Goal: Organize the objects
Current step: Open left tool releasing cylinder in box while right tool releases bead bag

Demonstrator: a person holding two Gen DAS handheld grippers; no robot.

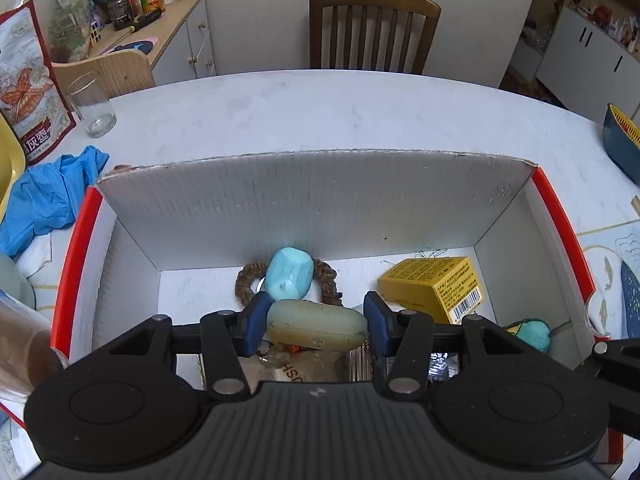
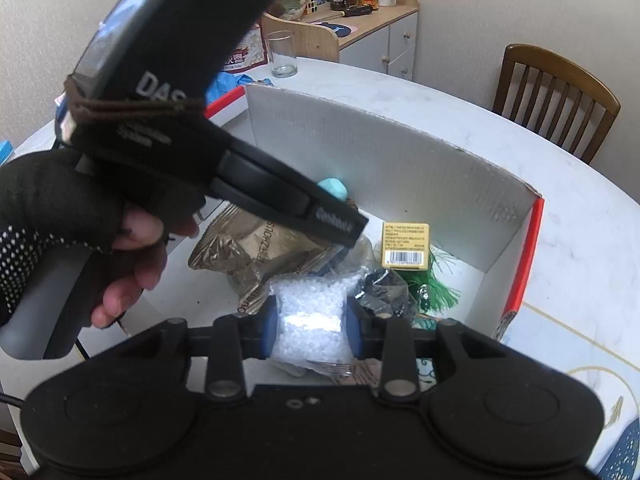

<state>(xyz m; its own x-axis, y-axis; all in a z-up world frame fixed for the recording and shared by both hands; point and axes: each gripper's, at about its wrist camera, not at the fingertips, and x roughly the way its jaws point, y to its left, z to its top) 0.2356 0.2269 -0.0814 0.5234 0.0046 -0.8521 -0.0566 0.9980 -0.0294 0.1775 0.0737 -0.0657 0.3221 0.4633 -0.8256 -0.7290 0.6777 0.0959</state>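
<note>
A white cardboard box with red rims stands on the table, also in the right wrist view. My left gripper is shut on a pale green soap bar, held inside the box. Behind it lie a turquoise block on a brown rope ring and a yellow carton. My right gripper is shut on a clear bag of white beads over the box's near part. The left gripper's body and gloved hand reach into the box from the left.
In the box also lie a brown foil packet, a green tassel and a black foil piece. On the table stand a glass, a blue cloth, a printed bag and a blue-yellow basket. A wooden chair is behind.
</note>
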